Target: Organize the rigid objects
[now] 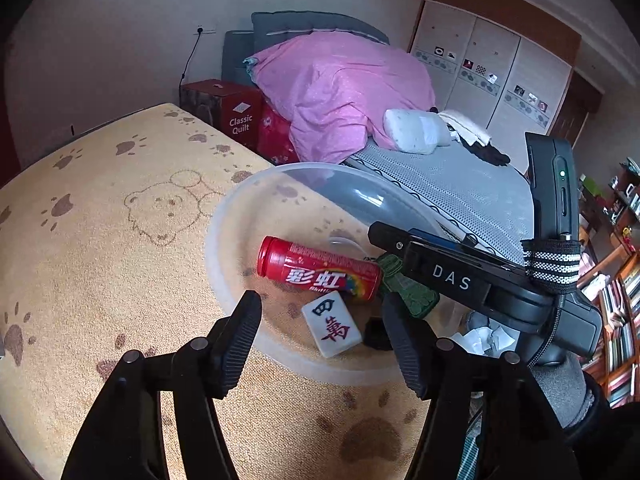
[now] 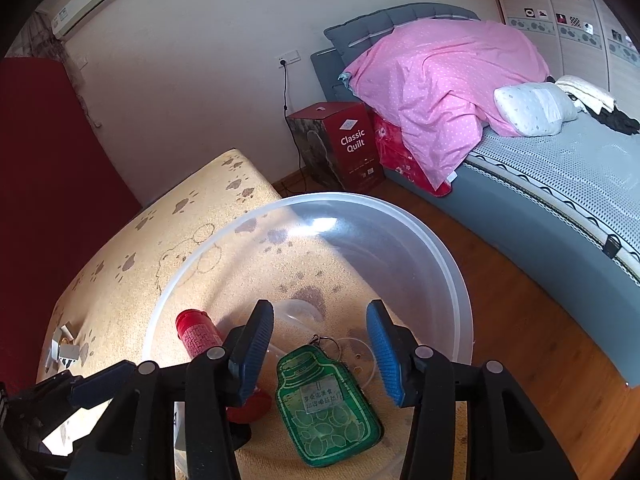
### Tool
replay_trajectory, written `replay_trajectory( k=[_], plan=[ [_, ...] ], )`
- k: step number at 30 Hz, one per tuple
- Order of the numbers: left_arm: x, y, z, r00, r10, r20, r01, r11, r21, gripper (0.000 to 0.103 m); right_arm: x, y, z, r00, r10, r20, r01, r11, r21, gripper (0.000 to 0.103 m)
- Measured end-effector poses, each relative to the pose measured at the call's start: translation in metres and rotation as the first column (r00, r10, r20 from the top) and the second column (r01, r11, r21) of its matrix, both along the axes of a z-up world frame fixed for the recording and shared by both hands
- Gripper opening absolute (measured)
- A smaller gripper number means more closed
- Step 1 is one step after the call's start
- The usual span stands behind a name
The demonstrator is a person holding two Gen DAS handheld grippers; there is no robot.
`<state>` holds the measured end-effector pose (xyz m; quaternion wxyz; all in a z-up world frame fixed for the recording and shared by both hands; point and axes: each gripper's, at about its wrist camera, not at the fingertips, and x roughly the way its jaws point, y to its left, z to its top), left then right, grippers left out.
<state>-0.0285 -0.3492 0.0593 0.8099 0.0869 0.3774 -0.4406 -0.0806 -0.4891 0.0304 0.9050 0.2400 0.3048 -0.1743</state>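
Observation:
A clear plastic bowl (image 1: 224, 216) (image 2: 440, 256) sits on a yellow paw-print cloth. Inside it lie a red candy tube (image 1: 318, 270) (image 2: 196, 332), a white mahjong tile (image 1: 334, 324) and a green bottle-shaped keychain (image 1: 412, 292) (image 2: 324, 404). My left gripper (image 1: 320, 340) is open and empty, its fingers straddling the bowl's near rim by the tile. My right gripper (image 2: 320, 350) is open and empty, hovering just above the keychain; its body shows in the left wrist view (image 1: 460, 276) reaching in from the right.
The yellow cloth surface (image 1: 100, 240) stretches left. Small white pieces (image 2: 64, 346) lie on it left of the bowl. A bed with a pink quilt (image 2: 440, 88), a red quilt box (image 2: 352, 144), a wood floor (image 2: 520, 304) and bookshelves (image 1: 616, 300) surround it.

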Motion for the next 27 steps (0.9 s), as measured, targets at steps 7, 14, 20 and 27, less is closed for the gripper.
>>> replay_trajectory(
  k=[7, 14, 20, 27],
  plan=[
    [0.005, 0.008, -0.003, 1.000, 0.027, 0.002, -0.027, 0.999, 0.017, 0.064, 0.001, 0.004, 0.000, 1.000, 0.003, 0.001, -0.003, 1.000, -0.004, 0.052],
    [0.005, 0.018, -0.003, 0.998, 0.050, 0.022, -0.051, 0.998, 0.038, 0.066, 0.000, 0.013, 0.005, 1.000, 0.021, 0.005, -0.021, 0.999, -0.032, 0.052],
    [0.012, 0.039, -0.002, 0.994, 0.104, 0.019, -0.105, 0.994, 0.035, 0.067, 0.005, 0.030, 0.009, 0.998, 0.060, 0.004, -0.059, 0.996, -0.069, 0.052],
    [0.022, 0.065, -0.003, 0.985, 0.170, 0.008, -0.170, 0.985, 0.034, 0.067, 0.012, 0.053, 0.013, 0.992, 0.125, -0.005, -0.125, 0.987, -0.104, 0.054]
  ],
)
